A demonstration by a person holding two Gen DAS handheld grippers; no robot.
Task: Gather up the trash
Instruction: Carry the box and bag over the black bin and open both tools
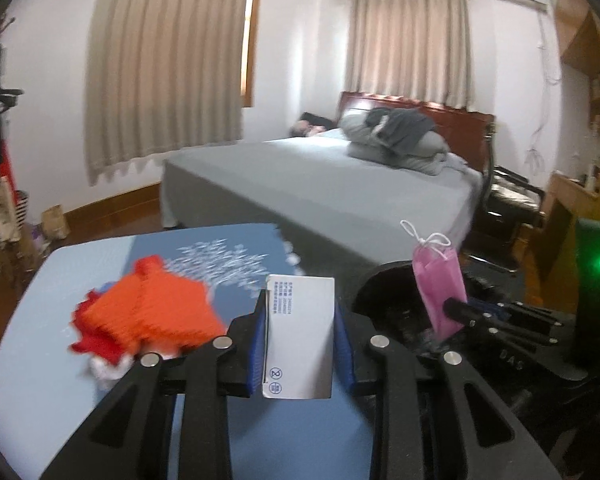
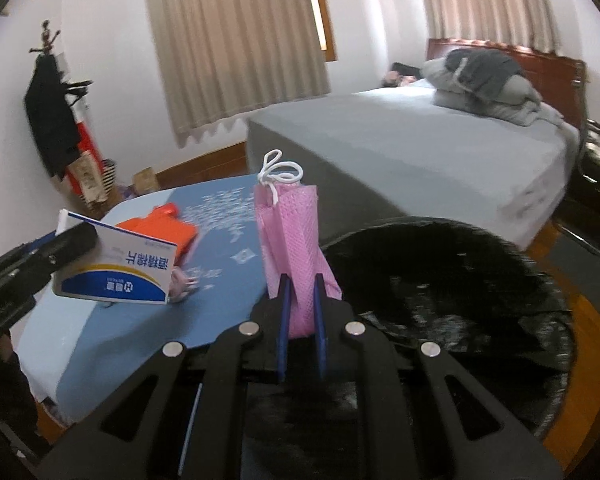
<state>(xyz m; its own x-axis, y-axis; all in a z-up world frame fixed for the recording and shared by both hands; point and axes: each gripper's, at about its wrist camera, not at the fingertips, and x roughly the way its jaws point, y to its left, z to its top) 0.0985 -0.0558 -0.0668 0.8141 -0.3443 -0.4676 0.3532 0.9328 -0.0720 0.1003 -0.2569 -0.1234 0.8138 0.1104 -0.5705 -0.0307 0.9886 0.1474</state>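
So on my left there's an orange cloth (image 1: 148, 312) lying on the blue table (image 1: 40, 360). My left gripper (image 1: 300, 340) is pinching a white carton (image 1: 300, 336), held up above the table edge. Further right, my right gripper (image 2: 302, 316) is squeezed tight on a pink mesh pouch (image 2: 292, 248) with a white string, standing upright just over the near rim of the black-lined trash bin (image 2: 460, 300). Grey bed (image 2: 440, 140) behind it all.

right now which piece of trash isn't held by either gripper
The orange packet, lying on the blue table. The white box is clamped in the left gripper; the pink mask in the right gripper.
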